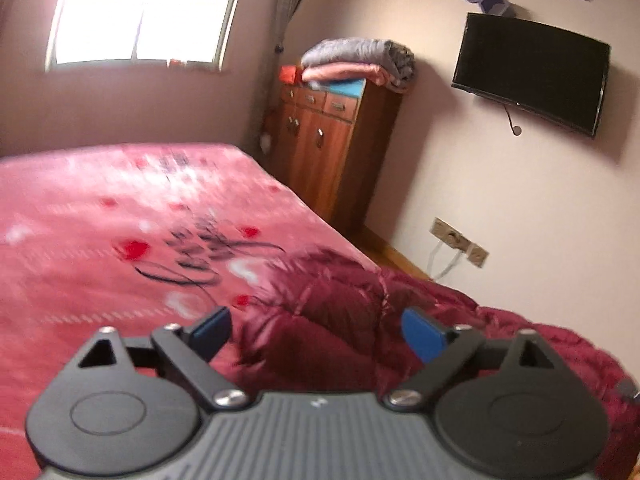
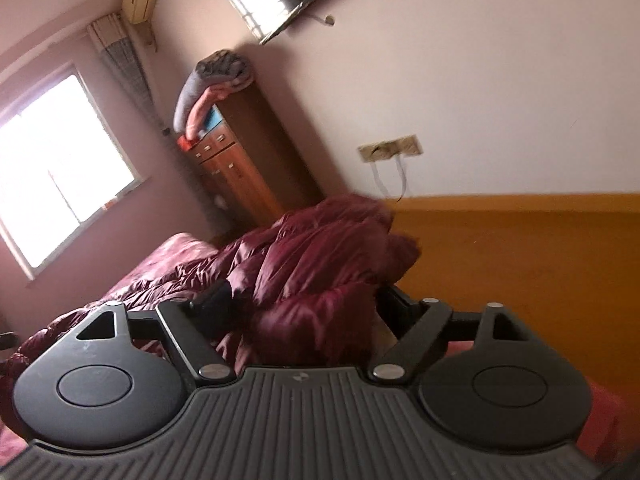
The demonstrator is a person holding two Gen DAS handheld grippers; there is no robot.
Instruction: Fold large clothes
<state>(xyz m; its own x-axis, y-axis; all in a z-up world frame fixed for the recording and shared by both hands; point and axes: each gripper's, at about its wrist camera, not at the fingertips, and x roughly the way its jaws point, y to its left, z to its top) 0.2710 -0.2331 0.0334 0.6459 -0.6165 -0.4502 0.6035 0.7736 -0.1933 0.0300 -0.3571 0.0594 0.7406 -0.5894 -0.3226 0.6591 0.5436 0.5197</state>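
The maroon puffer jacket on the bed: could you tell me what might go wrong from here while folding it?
1. The maroon puffer jacket lies bunched at the bed edge beside the floor; a tug could slide it off.
2. Both the left gripper and right gripper are open with puffy, glossy fabric between the fingers; a grab may catch one slippery layer only.
3. Both views are blurred, so aim is uncertain.

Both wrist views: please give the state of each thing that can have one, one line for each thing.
Left gripper: open, nothing between the pads.
Right gripper: open, not gripping the jacket.
Jacket: crumpled on the bed, not folded.
Bed: covered with a pink patterned sheet.
TV: off, dark screen.
Cabinet: doors and drawers shut.
Blankets: folded, stacked on the cabinet.
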